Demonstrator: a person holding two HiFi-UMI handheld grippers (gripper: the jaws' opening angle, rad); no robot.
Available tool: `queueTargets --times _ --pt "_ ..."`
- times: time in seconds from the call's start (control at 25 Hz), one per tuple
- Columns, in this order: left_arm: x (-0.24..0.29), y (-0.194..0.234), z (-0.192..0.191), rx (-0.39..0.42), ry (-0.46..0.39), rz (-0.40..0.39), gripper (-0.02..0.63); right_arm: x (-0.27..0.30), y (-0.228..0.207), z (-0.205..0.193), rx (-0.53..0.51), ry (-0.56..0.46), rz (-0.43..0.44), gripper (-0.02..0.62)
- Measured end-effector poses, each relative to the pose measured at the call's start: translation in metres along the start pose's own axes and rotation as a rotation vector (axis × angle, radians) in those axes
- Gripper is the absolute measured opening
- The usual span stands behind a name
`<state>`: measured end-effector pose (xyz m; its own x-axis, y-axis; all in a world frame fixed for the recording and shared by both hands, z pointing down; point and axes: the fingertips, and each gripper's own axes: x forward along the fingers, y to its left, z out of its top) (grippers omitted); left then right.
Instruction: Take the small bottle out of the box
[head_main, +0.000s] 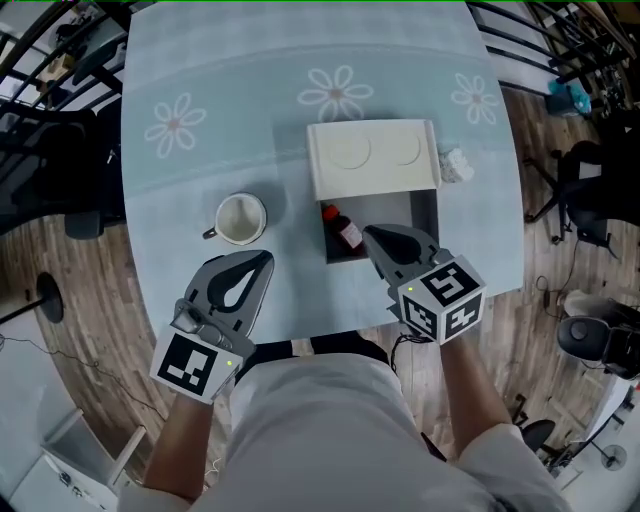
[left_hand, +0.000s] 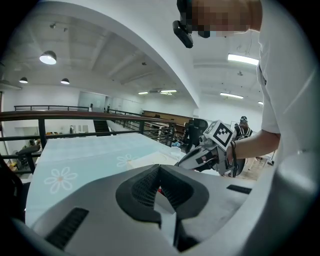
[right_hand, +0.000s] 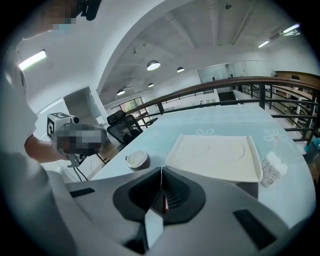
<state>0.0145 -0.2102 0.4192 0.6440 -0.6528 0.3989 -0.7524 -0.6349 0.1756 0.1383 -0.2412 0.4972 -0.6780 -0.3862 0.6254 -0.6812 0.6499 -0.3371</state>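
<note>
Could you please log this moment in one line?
left gripper shut, empty | right gripper shut, over open grey box | small red-capped bottle inside

You wear a white short-sleeved shirt (head_main: 320, 430) and a dark band (left_hand: 233, 156) on your right wrist, and your left tongs (head_main: 264, 260) and right tongs (head_main: 370, 234) are matte grey, each with a black-and-white marker cube (head_main: 445, 298).

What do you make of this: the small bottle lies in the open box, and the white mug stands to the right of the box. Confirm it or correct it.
One thing is wrong. The white mug stands to the left of the box, not to its right, as the head view shows. The small bottle does lie in the open box.
</note>
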Motion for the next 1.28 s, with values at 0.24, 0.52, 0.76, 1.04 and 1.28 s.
queueTargets --times 0.24,0.52,0.76,1.04,1.28 --pt "0.002 0.004 -0.007 -0.022 0.005 0.023 0.02 0.018 -0.008 -0.012 -0.044 0.09 0.011 0.025" --pt "0.003 0.008 -0.018 -0.046 0.013 0.044 0.02 0.035 -0.014 -0.029 -0.102 0.194 0.013 0.025" --pt "0.006 0.009 -0.024 -0.063 0.007 0.05 0.02 0.046 -0.017 -0.037 -0.138 0.244 0.01 0.025" --pt "0.002 0.016 -0.031 -0.079 0.003 0.06 0.02 0.056 -0.02 -0.051 -0.14 0.288 -0.004 0.026" --pt "-0.003 0.022 -0.036 -0.084 -0.003 0.063 0.02 0.062 -0.019 -0.059 -0.139 0.329 -0.005 0.091"
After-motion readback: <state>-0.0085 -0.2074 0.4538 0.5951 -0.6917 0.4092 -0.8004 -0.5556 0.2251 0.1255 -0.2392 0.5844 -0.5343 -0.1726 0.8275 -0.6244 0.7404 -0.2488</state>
